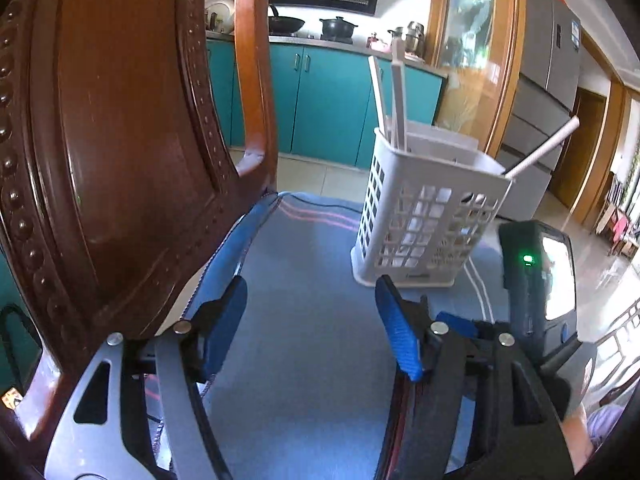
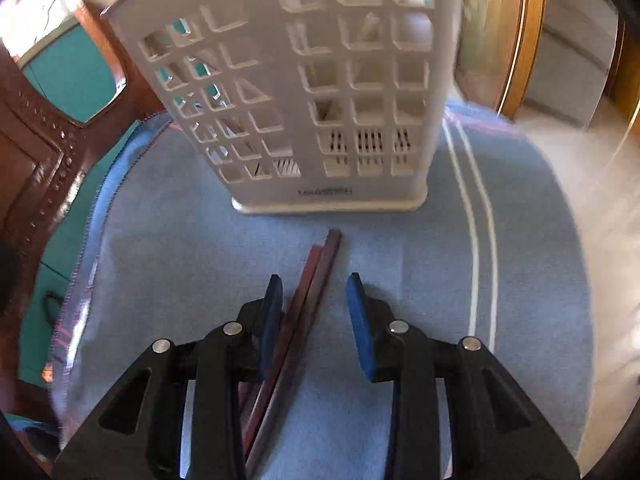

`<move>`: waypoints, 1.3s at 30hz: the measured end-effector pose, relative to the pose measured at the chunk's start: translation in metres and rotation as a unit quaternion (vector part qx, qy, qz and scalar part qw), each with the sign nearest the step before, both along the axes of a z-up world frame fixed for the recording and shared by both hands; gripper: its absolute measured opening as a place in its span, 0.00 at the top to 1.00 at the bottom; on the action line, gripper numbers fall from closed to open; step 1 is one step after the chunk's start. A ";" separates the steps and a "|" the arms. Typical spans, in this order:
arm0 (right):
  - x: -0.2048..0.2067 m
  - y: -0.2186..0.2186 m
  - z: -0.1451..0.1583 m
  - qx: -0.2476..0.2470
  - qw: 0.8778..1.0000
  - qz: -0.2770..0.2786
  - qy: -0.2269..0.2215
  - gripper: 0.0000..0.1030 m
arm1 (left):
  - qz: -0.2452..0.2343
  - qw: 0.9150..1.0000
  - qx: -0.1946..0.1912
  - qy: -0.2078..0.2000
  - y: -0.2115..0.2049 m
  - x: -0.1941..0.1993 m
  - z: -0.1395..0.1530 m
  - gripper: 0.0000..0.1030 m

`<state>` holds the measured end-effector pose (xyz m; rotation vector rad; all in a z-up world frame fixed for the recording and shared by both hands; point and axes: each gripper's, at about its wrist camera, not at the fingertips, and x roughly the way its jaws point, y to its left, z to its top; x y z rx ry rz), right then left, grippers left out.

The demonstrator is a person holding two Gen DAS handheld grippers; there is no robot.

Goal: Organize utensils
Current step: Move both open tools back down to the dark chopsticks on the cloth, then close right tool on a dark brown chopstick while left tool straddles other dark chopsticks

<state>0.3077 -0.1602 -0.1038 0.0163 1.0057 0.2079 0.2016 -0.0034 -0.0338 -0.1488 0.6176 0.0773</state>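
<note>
A white slotted utensil basket stands on a blue cloth, with white chopsticks upright in it and one white stick leaning out to the right. The basket also fills the top of the right wrist view. Dark red-brown chopsticks lie flat on the cloth in front of the basket, between the open jaws of my right gripper, nearer its left finger. My left gripper is open and empty over the cloth, with the right gripper's body beside it.
A carved brown wooden chair back rises close on the left. The cloth's white-striped edge runs at the right, with floor beyond. Teal kitchen cabinets, a wooden door frame and a grey fridge stand behind.
</note>
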 end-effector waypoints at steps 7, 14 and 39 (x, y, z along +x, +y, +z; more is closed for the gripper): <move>-0.006 -0.002 -0.005 0.014 1.000 -0.023 0.007 0.82 | 0.000 1.000 -0.007 0.016 0.006 -0.004 -0.006 0.33; -0.020 -0.036 -0.008 0.117 0.992 -0.043 0.030 0.86 | -0.011 1.000 0.004 0.027 -0.003 -0.006 -0.012 0.33; -0.053 -0.027 -0.003 0.003 1.000 -0.015 -0.009 0.84 | -0.012 0.998 0.005 0.054 -0.010 0.000 -0.023 0.26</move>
